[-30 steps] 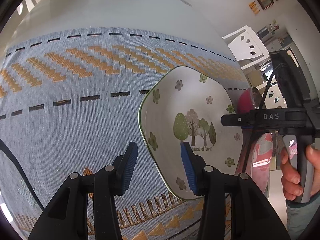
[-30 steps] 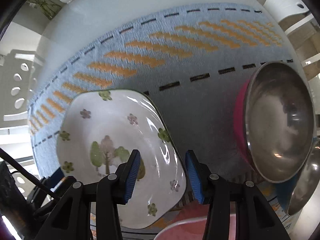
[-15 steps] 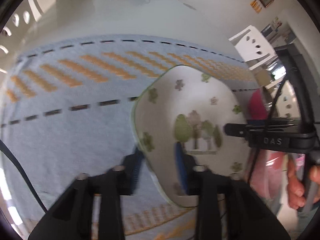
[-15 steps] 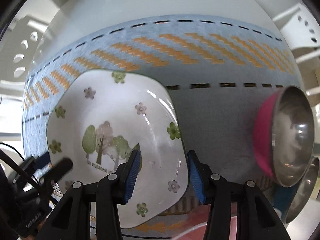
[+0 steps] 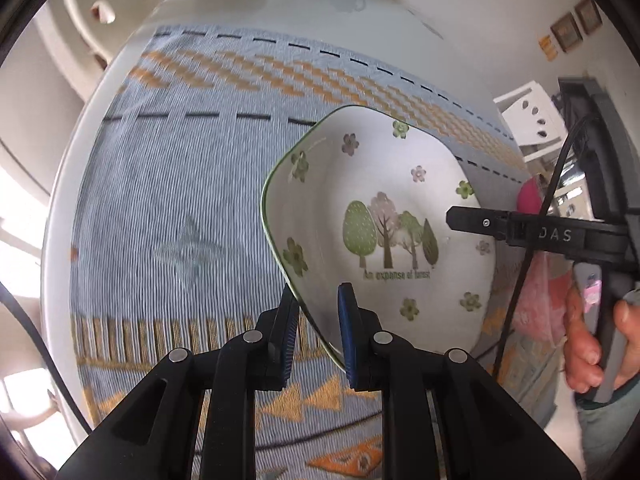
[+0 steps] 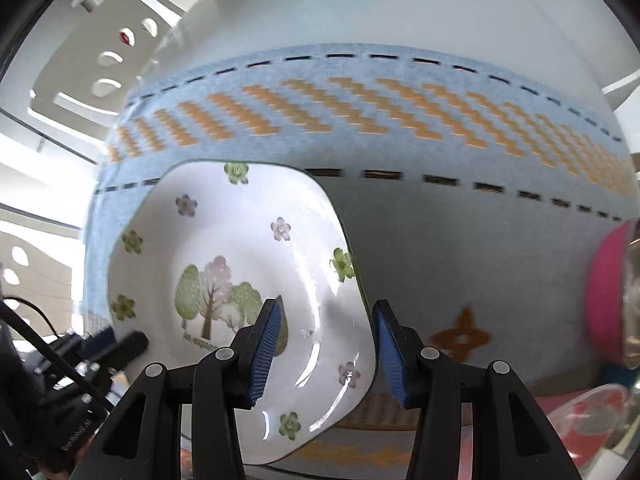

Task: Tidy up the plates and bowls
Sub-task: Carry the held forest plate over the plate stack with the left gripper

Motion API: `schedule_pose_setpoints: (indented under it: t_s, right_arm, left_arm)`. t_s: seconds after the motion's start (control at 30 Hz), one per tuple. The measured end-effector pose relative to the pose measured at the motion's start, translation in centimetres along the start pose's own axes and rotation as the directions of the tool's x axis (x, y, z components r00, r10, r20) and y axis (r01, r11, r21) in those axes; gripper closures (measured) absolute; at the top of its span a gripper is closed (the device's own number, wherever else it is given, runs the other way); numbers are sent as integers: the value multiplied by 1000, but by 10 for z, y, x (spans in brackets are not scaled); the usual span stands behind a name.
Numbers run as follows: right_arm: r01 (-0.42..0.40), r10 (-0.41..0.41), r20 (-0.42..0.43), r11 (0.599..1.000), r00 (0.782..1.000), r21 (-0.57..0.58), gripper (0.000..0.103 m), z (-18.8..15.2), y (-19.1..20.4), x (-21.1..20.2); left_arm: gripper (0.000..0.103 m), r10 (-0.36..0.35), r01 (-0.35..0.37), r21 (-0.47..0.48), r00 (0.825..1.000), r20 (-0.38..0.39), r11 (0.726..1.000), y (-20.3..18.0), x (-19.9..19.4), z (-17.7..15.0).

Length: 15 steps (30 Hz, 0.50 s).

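A white square plate (image 5: 384, 216) with a green rim, painted trees and flowers lies on the blue and orange table runner (image 5: 180, 208). My left gripper (image 5: 318, 332) is shut on the plate's near left rim, one finger under it and one inside. In the right wrist view the same plate (image 6: 240, 264) sits at lower left. My right gripper (image 6: 324, 344) is open, its fingers straddling the plate's right rim without pinching it. The right gripper's body (image 5: 560, 236) shows in the left view, over the plate's right edge.
A pink bowl with a steel inside (image 6: 612, 300) stands on the runner at the right, also showing in the left wrist view (image 5: 530, 196). A pink patterned plate (image 6: 588, 412) lies at lower right. White chairs (image 6: 104, 64) stand past the table's far edge.
My left gripper has closed on the plate's left rim and the plate has lifted and tilted. My right gripper stays open around the right rim; the pink bowl has slid towards the right edge of its view.
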State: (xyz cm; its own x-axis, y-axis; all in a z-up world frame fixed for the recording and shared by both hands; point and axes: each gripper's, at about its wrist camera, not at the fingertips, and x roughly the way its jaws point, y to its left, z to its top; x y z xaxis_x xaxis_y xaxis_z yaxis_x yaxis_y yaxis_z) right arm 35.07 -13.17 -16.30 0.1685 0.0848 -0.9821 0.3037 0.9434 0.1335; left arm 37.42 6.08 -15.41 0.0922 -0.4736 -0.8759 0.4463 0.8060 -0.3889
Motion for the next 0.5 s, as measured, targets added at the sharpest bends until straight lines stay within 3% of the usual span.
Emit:
schedule_pose_setpoints:
  t_s: [0.1,0.27,0.37,0.5]
  right_arm:
    - [-45,46,-7,997,999,56,56,-1,6,6]
    - [-155,162,-20,971,987,182,56,-21,-30,-2]
    - [-158,162,-2,970,987,185,59,-24,-31,1]
    - [-161,159,24,971,987,175,71,-25,-24,5]
  left_arm:
    - [87,10,-10,3,1000,3,1000,-2,-3,-1]
    - [87,15,-14,-15,1000,23,1000,7,-8,6]
    - [87,3,-3,-17,1000,-7,1000,13,-5,12]
    - [87,-15,15,-9,1000,-25,1000,15,-3,16]
